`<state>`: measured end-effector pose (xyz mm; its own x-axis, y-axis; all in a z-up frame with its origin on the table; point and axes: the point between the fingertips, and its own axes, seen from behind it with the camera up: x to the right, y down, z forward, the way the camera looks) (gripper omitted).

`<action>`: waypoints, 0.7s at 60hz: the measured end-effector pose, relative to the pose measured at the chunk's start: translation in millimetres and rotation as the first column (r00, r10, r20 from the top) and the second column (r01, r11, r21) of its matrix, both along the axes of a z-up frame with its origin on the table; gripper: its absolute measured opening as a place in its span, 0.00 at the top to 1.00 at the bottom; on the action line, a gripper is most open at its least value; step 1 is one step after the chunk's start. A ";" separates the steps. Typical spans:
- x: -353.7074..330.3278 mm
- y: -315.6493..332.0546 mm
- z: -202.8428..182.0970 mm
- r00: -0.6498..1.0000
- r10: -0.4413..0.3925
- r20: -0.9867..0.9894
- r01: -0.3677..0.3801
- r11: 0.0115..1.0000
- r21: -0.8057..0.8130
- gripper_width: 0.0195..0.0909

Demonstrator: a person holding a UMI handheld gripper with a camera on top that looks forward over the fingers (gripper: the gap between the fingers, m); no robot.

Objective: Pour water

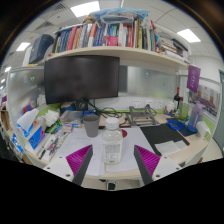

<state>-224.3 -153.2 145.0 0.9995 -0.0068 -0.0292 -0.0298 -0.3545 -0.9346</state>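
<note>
Gripper (113, 165) jaws open, clear bottle (112, 148) standing between pads; off-centre squeeze could topple it, spilling on desk (150, 160).

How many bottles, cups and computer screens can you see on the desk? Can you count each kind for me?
Clear bottle, standing between the open jaws of the gripper: 1
Grey cup, beyond the bottle: 1
White cup, beside the grey one: 1
Dark computer screen, at the back of the desk: 1
Total: 4
</note>
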 end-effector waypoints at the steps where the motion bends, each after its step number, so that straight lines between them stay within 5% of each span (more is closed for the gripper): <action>1: -0.7 6.3 -5.1 1.000 0.001 0.003 -0.001 1.000 0.001 0.08; 17: 6.8 74.6 -49.4 0.999 -0.018 0.030 0.016 0.998 0.053 0.11; 32: -3.6 108.5 -58.0 0.998 0.026 0.057 -0.033 0.989 0.142 0.48; 42: -8.2 117.0 -56.2 0.997 0.031 0.071 -0.042 0.985 0.168 0.58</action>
<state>-232.5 -36.2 88.8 0.9987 0.0291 0.0407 0.0455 -0.1902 -0.9807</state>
